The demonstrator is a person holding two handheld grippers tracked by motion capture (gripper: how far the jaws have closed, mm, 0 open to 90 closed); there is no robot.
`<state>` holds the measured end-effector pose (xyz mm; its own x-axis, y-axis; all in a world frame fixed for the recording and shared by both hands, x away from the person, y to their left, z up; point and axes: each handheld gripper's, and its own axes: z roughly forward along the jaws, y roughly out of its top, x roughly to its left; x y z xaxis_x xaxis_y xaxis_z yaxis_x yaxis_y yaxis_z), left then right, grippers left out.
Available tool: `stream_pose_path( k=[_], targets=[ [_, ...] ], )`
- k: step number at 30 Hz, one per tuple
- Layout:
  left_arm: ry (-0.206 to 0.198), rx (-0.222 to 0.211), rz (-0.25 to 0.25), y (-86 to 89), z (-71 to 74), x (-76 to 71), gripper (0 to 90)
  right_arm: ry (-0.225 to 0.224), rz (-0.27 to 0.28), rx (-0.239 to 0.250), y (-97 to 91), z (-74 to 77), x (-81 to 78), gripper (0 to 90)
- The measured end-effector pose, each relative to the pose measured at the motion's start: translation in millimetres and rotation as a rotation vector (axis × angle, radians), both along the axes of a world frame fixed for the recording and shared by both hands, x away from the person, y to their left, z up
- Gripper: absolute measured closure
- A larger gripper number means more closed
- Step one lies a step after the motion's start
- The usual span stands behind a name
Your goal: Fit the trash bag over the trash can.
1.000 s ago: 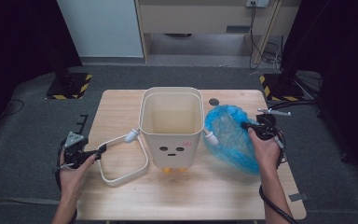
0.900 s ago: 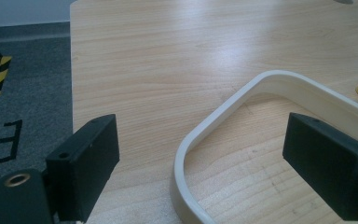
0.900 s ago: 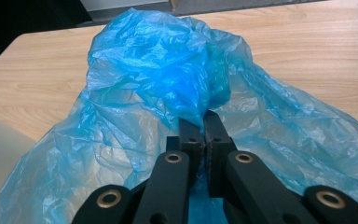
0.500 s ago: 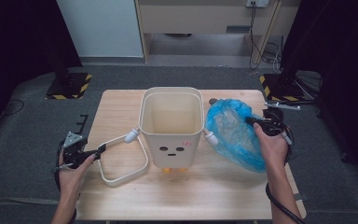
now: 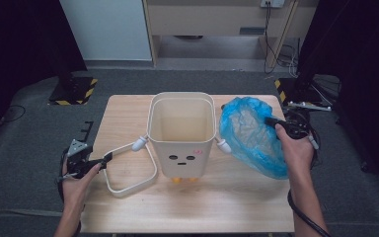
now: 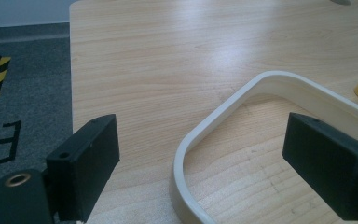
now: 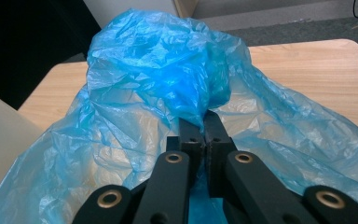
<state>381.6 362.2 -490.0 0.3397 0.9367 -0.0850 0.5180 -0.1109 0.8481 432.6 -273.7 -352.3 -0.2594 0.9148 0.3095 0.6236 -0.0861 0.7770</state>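
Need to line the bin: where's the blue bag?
High view: the blue bag is right of the bin, pinched in the right gripper.

A pale wooden table [image 5: 128, 118] carries a cream bin [image 5: 181, 136], its loop handle [image 5: 128, 170] and a blue bag [image 5: 249, 133].

My fixed high view looks forward and down from above the near edge of the wooden table [image 5: 128, 118], taking in the whole tabletop and the floor beyond. My left gripper view sits low and close over the table's left side, facing along its parted jaws at the cream handle loop [image 6: 242, 100], which the high view shares. My right gripper view looks close along its jaws into the blue bag [image 7: 168, 70], also seen from above.
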Motion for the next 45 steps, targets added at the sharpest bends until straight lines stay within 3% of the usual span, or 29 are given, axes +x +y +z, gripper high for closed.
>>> stream_pose_path(
  k=[15,30,45],
  targets=[
    [0.003,0.005,-0.004,-1.9,-1.3,0.7,10.2,-0.030,-0.005,0.030,-9.6,29.7,-6.9,89.5],
    [0.006,0.008,-0.006,-3.4,-2.3,1.3,10.4,-0.068,0.055,0.106,-2.3,57.0,-16.6,89.5],
    [0.004,0.011,-0.007,-4.0,-2.2,1.2,10.6,-0.116,0.102,0.122,-0.6,82.4,-34.8,89.5]
  ],
)
